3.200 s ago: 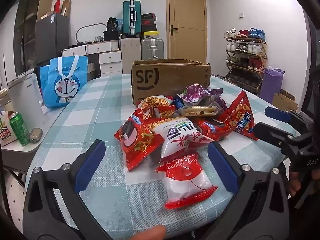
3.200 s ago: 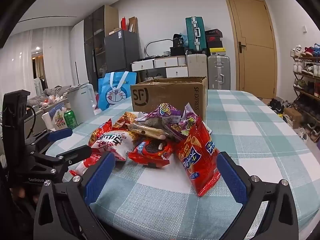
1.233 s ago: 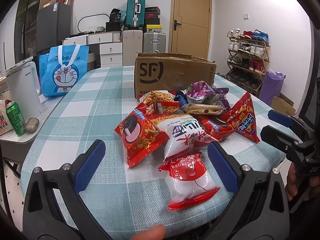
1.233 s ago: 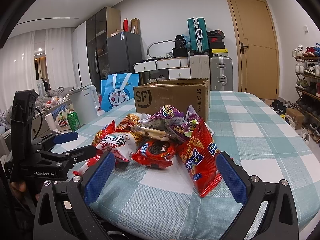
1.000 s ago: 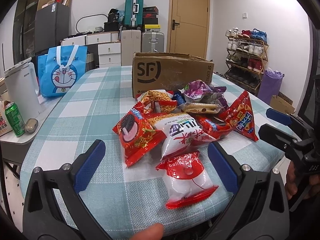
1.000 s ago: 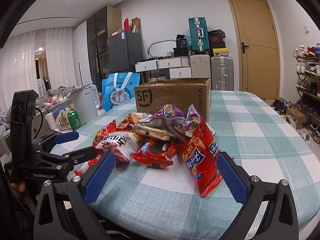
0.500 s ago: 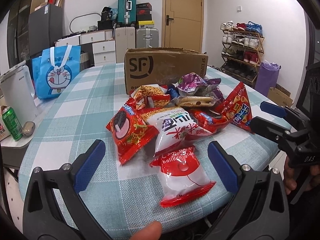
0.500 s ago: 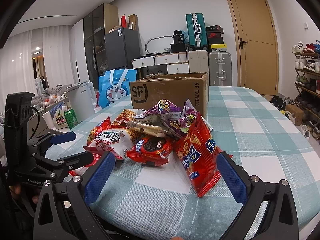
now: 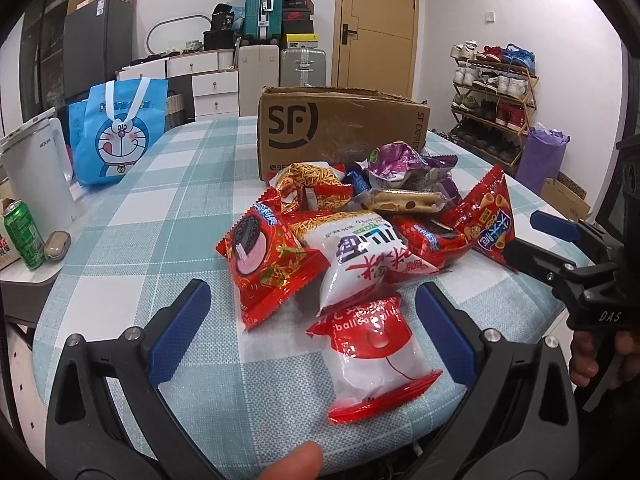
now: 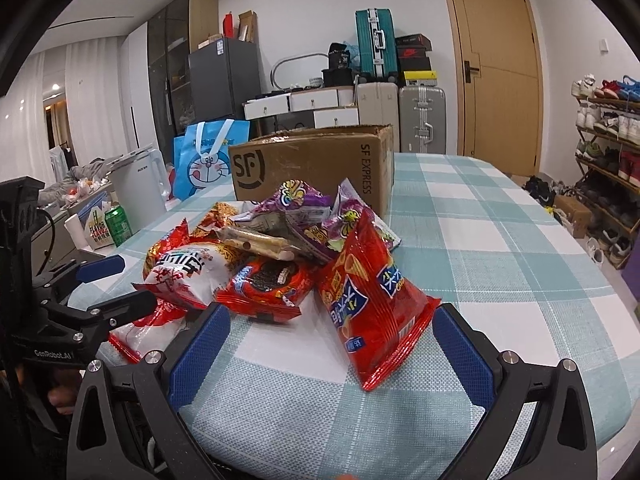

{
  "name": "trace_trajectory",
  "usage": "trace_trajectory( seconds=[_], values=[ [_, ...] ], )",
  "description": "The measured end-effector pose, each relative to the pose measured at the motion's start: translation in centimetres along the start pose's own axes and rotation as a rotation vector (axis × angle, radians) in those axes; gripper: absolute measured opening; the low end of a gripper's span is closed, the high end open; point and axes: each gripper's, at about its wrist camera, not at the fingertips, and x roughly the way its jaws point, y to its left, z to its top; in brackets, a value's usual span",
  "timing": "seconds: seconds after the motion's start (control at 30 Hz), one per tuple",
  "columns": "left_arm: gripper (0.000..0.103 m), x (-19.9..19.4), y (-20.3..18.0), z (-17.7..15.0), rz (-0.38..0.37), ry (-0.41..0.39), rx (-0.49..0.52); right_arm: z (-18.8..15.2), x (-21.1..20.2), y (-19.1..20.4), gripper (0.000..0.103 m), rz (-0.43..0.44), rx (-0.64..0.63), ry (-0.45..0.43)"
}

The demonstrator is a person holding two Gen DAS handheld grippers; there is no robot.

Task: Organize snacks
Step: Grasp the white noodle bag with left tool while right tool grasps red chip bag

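A pile of snack packets lies on the checked tablecloth [image 9: 168, 200] in front of an open brown SF cardboard box [image 9: 340, 128]. Nearest my left gripper [image 9: 312, 320] is a white and red packet [image 9: 372, 356], between its open fingers. Behind it lie a red Oreo packet [image 9: 268, 260] and a white packet [image 9: 368, 256]. My right gripper [image 10: 328, 344] is open, with a red cone-snack bag [image 10: 368, 300] standing between its fingers and a red Oreo packet [image 10: 268, 284] to the left. Purple packets [image 10: 304, 204] top the pile. Both grippers hold nothing.
A blue Doraemon bag [image 9: 116, 132] stands left of the table. A white kettle [image 9: 36, 176] and a green can [image 9: 22, 236] sit on a side surface. A shoe rack [image 9: 492, 100] and suitcases [image 9: 262, 0] stand by the far wall. The table's near edge runs just under both grippers.
Both grippers have drifted slightly over the last seconds, the views shifting a little, but they stay open. The snacks have not moved.
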Motion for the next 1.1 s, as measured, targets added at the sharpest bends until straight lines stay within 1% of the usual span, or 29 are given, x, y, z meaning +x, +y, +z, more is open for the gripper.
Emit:
trace_trajectory(
  seconds=[0.17,0.27,0.37,0.43,0.5,0.57,0.73,0.83,0.9,1.0,1.1],
  values=[
    [0.102,0.3,-0.1,0.5,-0.007,0.005,0.007,0.5,0.9,-1.3,0.103,-0.014,0.024,0.039],
    [0.102,0.7,-0.4,1.2,-0.002,0.014,0.020,1.1,1.7,-2.4,0.103,-0.008,0.073,0.074],
    [0.102,1.6,-0.5,2.0,-0.013,0.047,0.003,1.5,2.5,-3.0,0.098,-0.035,0.061,0.092],
    [0.102,2.4,-0.6,2.6,-0.013,0.066,-0.010,1.6,2.9,-3.2,0.097,-0.030,0.065,0.111],
    [0.102,3.2,-0.7,3.2,-0.013,0.081,-0.025,1.7,3.4,-3.4,0.091,-0.012,0.073,0.136],
    [0.102,3.9,-0.8,3.7,-0.011,0.094,-0.037,1.7,3.9,-3.4,0.089,-0.007,0.069,0.152],
    [0.102,5.7,-0.7,4.4,-0.010,0.138,-0.062,1.5,4.2,-3.0,0.088,-0.001,0.052,0.157],
    [0.102,6.1,-1.0,4.5,0.013,0.137,-0.036,1.8,4.4,-2.8,0.087,-0.006,0.037,0.149],
    [0.102,6.1,-1.3,4.5,0.015,0.134,-0.019,1.9,4.7,-2.7,0.082,-0.001,0.034,0.154],
    [0.099,5.9,-1.5,4.3,0.013,0.123,-0.002,1.7,4.8,-2.4,0.079,0.001,0.029,0.162],
    [0.093,5.8,-1.5,4.2,0.016,0.115,0.009,1.6,4.6,-2.4,0.072,-0.003,0.026,0.162]
  ],
)
